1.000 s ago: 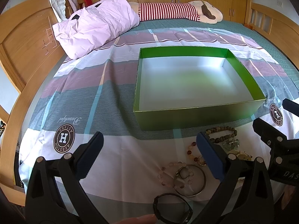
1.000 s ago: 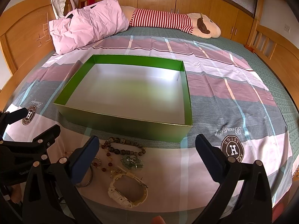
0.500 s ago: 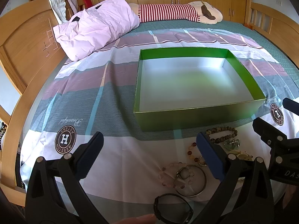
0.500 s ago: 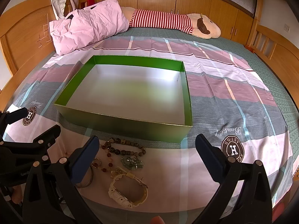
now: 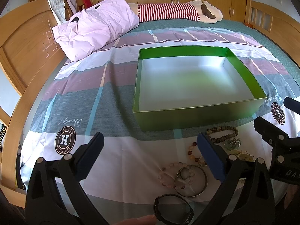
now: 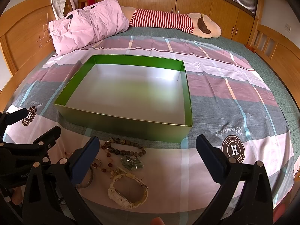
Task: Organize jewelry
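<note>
An empty green box (image 5: 196, 117) (image 6: 127, 127) with a white floor lies on the bed. Jewelry lies on the sheet before its near wall: a brown bead bracelet (image 6: 123, 146) (image 5: 223, 134), a green pendant (image 6: 132, 162), a cream watch (image 6: 127, 193), a metal bangle (image 5: 191, 181), a pale bead bracelet (image 5: 168, 174) and a black bangle (image 5: 173, 209). My left gripper (image 5: 149, 153) is open and empty, left of the jewelry. My right gripper (image 6: 148, 155) is open and empty, above the watch and pendant.
A pink pillow (image 5: 95, 30) and a striped plush toy (image 5: 174, 12) lie at the head of the bed. Wooden bed rails (image 5: 22, 45) run along the left, and on the right (image 6: 273, 43). The bed's near edge is just below the jewelry.
Almost nothing has changed. Both grippers hold nearly still and stay open, and the jewelry has not moved.
</note>
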